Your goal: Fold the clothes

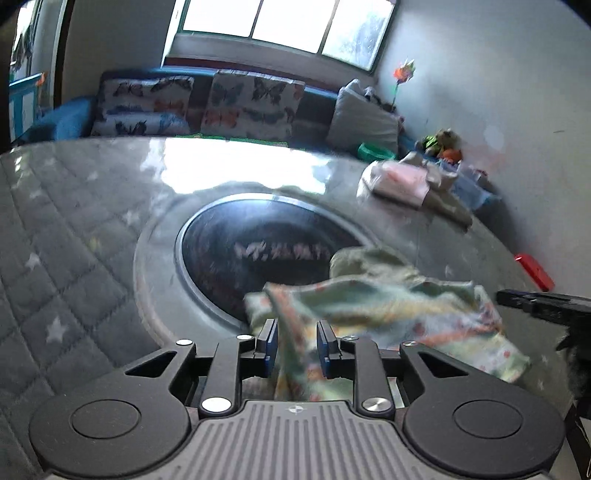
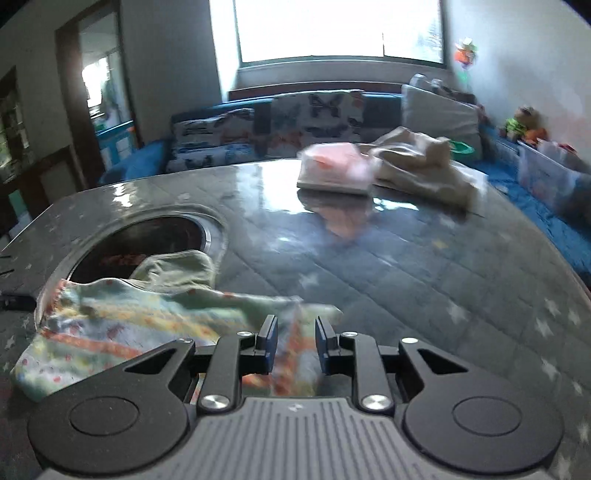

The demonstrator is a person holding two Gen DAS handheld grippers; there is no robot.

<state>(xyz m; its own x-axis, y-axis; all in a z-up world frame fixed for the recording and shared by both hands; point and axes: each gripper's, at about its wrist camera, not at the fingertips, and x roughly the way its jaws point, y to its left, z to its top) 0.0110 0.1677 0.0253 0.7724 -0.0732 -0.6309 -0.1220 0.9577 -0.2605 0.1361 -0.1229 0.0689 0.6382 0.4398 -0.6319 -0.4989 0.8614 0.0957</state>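
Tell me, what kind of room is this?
Likely a family living room: a blue sofa with butterfly cushions under a big window, and toys by the wall.

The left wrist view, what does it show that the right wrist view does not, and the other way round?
Only the left wrist view shows the red box near the table's right edge and the other gripper's black tip.

Only the right wrist view shows the doorway at the left.

Both show the colourful striped garment lying by the round dark panel, with cloth between each gripper's open jaws, left gripper, right gripper, and the pink folded pile.
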